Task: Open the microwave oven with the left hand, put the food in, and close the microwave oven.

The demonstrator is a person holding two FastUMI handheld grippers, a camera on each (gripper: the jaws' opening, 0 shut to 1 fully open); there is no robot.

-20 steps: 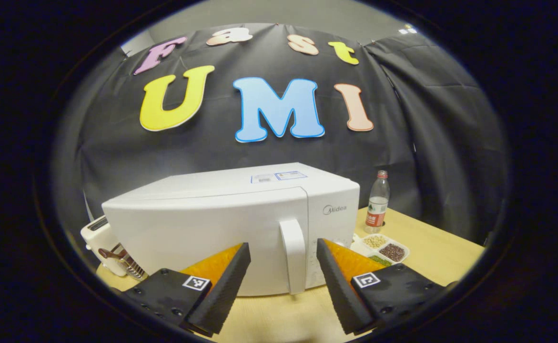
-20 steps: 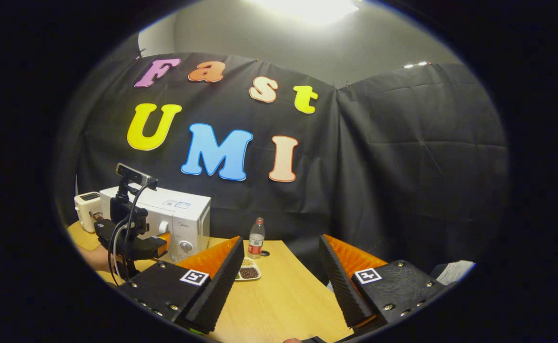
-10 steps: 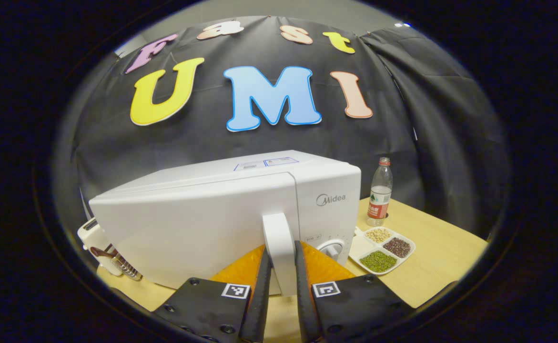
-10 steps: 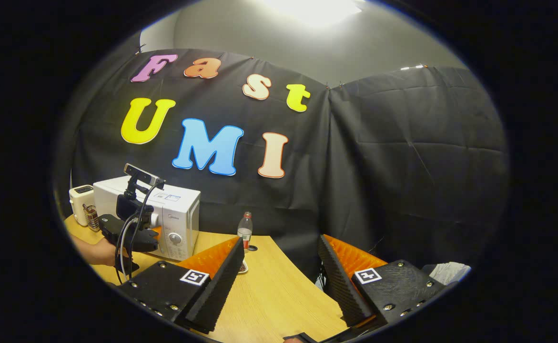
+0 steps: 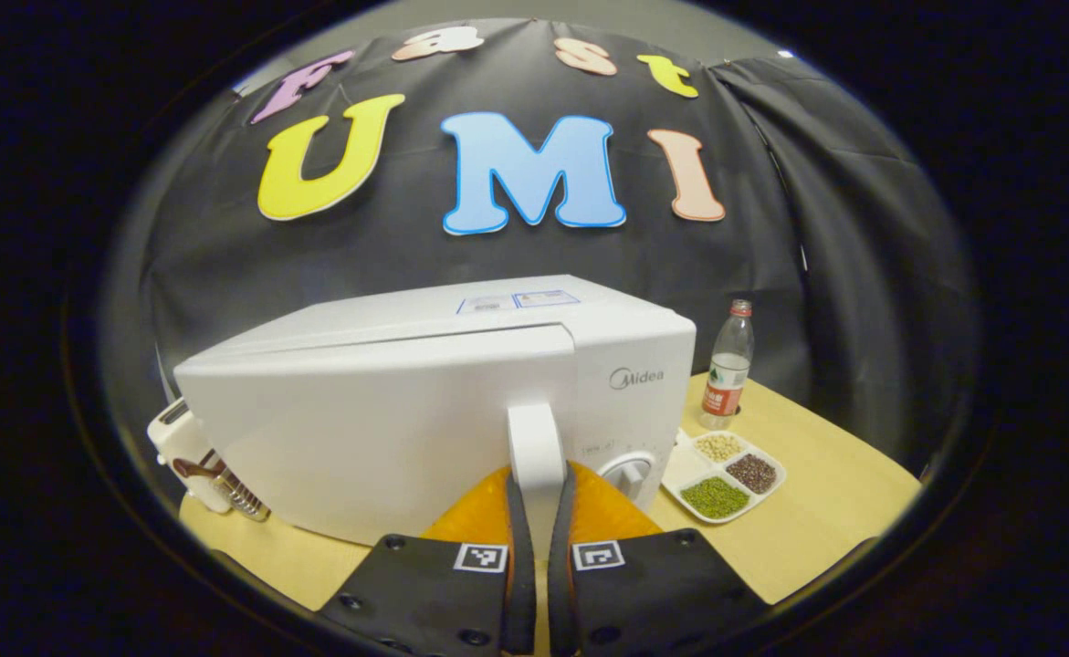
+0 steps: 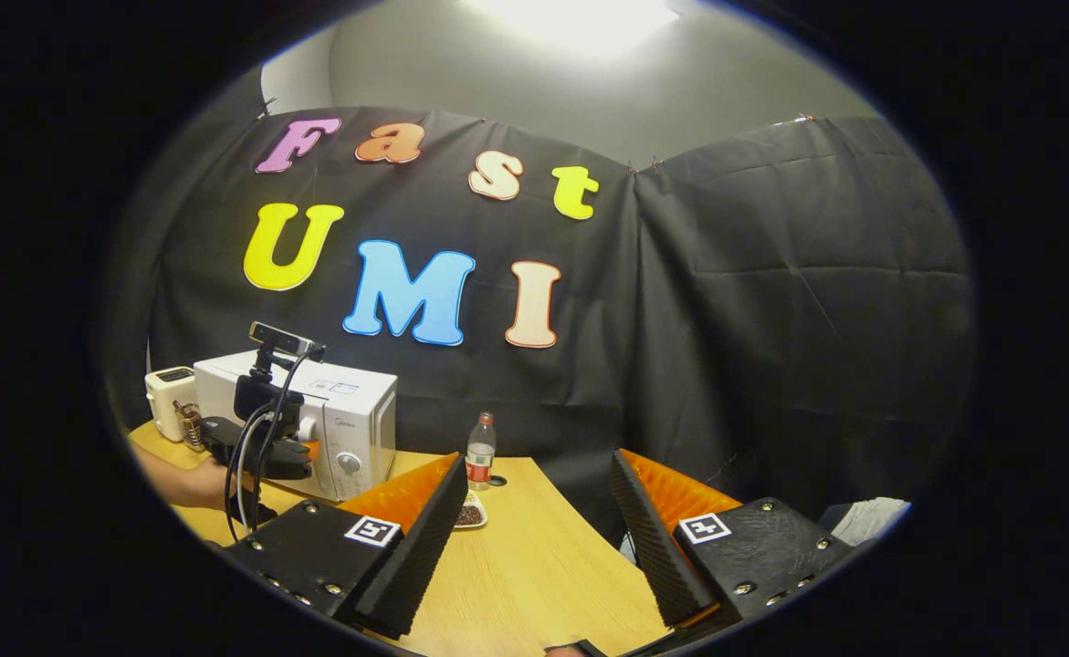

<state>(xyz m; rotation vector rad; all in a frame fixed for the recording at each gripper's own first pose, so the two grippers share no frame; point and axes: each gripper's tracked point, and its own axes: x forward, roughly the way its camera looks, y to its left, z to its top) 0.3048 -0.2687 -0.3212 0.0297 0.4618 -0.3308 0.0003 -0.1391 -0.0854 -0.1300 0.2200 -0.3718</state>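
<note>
Closing in from a wide spread a second ago, the left gripper (image 5: pixel 536 547) had clamped on the white upright door handle (image 5: pixel 535 447) of the white box-shaped microwave oven (image 5: pixel 443 401) — both black ribbed fingers (image 5: pixel 518 566) pressed against the handle's sides, orange backing showing behind them. The door looked shut or barely cracked; I could not tell which. At about 3 o'clock from the handle sat the round control dial (image 5: pixel 627 473), and further toward 3 o'clock, on the pale wooden table (image 5: pixel 817 511), lay the white divided tray of green, red and beige beans (image 5: pixel 722 467) — the food, well apart from the oven's front. At 1 o'clock from the tray stood a clear plastic bottle with a red label (image 5: pixel 726 370). A white toaster (image 5: pixel 189 447) peeked out at 9 o'clock of the oven.

In the right gripper view, the right gripper (image 6: pixel 534 538) hung with its fingers spread wide over the table, nothing between them. Far off at 9 o'clock, a hand (image 6: pixel 189 482) held the left gripper at the microwave's front.
</note>
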